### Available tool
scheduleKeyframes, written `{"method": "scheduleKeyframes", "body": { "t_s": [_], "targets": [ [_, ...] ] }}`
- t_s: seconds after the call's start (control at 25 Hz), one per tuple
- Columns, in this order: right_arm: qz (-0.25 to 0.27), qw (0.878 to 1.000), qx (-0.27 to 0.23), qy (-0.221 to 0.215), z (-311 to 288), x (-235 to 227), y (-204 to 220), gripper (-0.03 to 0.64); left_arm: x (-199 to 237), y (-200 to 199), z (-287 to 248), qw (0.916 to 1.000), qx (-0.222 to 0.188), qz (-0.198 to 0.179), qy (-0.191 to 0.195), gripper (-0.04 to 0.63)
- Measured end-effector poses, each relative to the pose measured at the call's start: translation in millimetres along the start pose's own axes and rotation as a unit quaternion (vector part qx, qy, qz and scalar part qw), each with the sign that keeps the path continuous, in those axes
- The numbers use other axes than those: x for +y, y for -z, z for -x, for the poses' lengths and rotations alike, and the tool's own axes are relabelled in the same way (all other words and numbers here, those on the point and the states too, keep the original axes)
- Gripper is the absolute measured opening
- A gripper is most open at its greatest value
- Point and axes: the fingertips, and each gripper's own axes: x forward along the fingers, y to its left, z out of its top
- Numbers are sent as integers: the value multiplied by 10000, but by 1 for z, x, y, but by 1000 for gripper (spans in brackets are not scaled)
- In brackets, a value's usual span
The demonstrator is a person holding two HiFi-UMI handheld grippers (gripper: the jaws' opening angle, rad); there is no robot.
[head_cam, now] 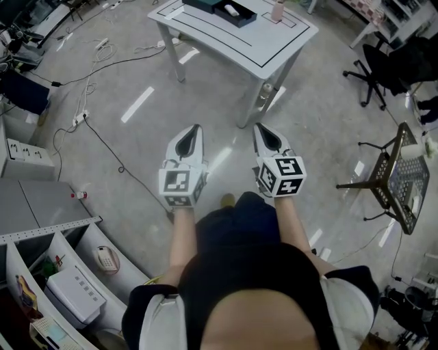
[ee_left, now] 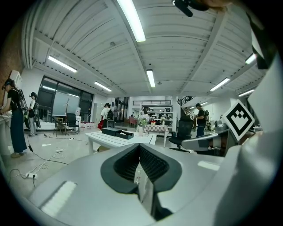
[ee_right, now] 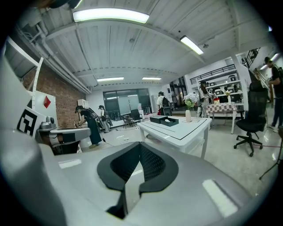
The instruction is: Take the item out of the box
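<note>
Grey floor separates me from the tabletop at top centre, where the box holds the white item. My left gripper and right gripper have their fingers together, empty; arriving shut, I'd shove the box.

A white table edged with a black line stands on the grey floor, bearing an open dark box and a pink vase.

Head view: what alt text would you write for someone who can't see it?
Looking down, a person holds out a left gripper and a right gripper, both shut and empty, above a grey floor. Ahead stands a white table bearing a dark open box.
</note>
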Motion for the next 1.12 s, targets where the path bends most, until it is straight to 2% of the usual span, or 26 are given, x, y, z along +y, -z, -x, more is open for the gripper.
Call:
{"method": "scheduleKeyframes", "body": {
  "t_s": [0.64, 1.12],
  "targets": [
    [-20, 9999, 119, 15, 1, 3, 9, 2, 1, 9, 4, 9999, 59, 97, 14, 9],
    [-49, 9997, 173, -150, -32, -9, 5, 2, 14, 9, -23, 9998, 95, 103, -123, 9]
  ]
}}
